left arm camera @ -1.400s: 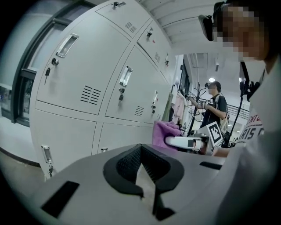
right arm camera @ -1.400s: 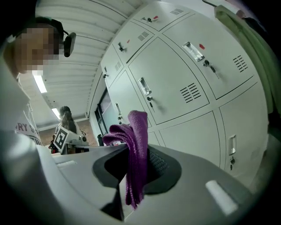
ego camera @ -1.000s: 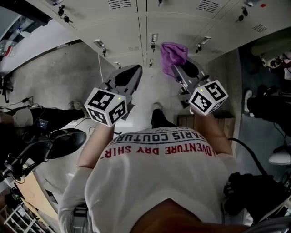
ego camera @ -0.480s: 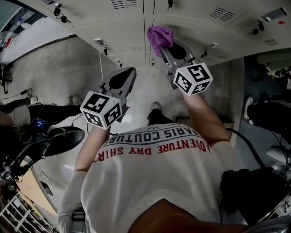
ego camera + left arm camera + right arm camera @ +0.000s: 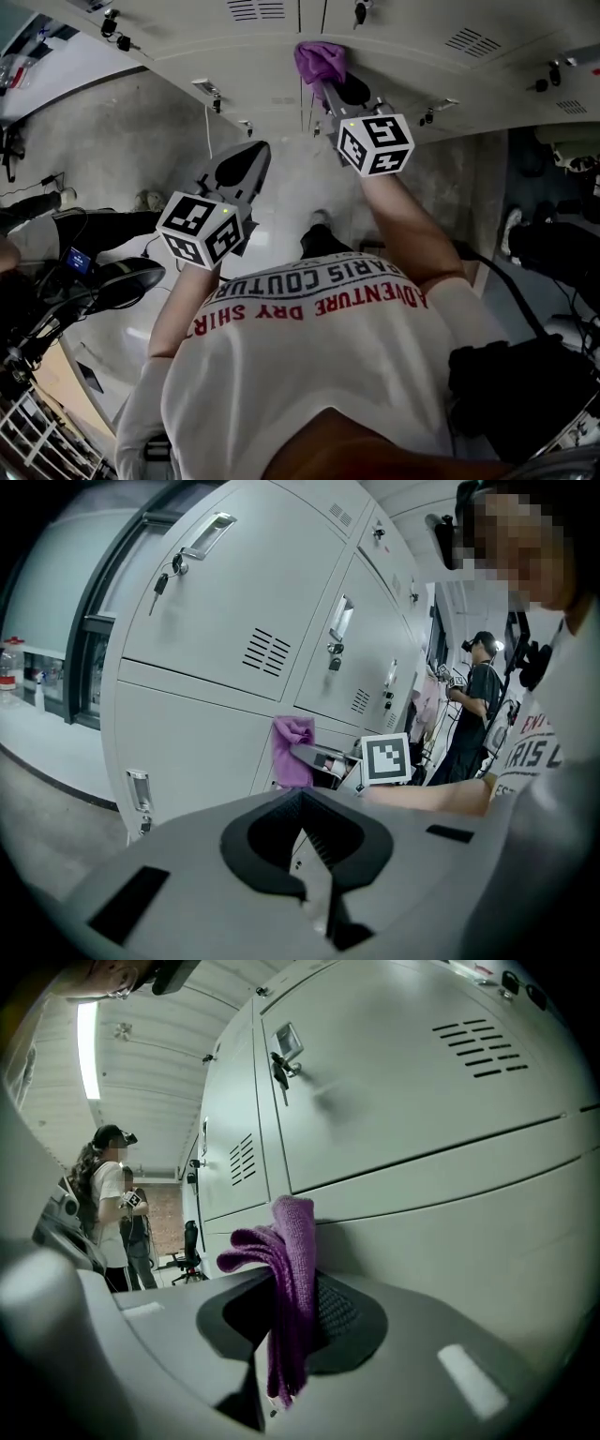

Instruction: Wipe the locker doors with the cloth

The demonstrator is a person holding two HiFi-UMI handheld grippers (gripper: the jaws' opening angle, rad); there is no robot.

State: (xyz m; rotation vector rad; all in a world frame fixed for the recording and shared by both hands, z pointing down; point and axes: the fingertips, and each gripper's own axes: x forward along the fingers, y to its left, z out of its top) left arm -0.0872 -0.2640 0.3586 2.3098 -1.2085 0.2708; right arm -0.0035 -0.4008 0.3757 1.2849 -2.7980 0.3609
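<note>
A purple cloth [image 5: 319,61] is pinched in my right gripper [image 5: 330,82], which is shut on it and holds it against a pale grey locker door [image 5: 375,42]. In the right gripper view the cloth [image 5: 286,1288] hangs folded between the jaws, touching the seam of the locker door [image 5: 412,1082]. My left gripper [image 5: 251,150] hangs lower and left of the lockers, jaws shut and empty. The left gripper view shows its closed tips [image 5: 298,794], with the cloth [image 5: 292,752] and the right gripper [image 5: 314,757] beyond against the lockers [image 5: 234,621].
Locker handles with keys [image 5: 208,91] stick out from the doors. Another person [image 5: 473,710] stands at the far end of the locker row. Cables and dark equipment [image 5: 89,281] lie on the floor at my left, a dark bag [image 5: 511,375] at my right.
My right gripper has carried the cloth up and leftward along the locker front. The left gripper drifted slightly left and down.
</note>
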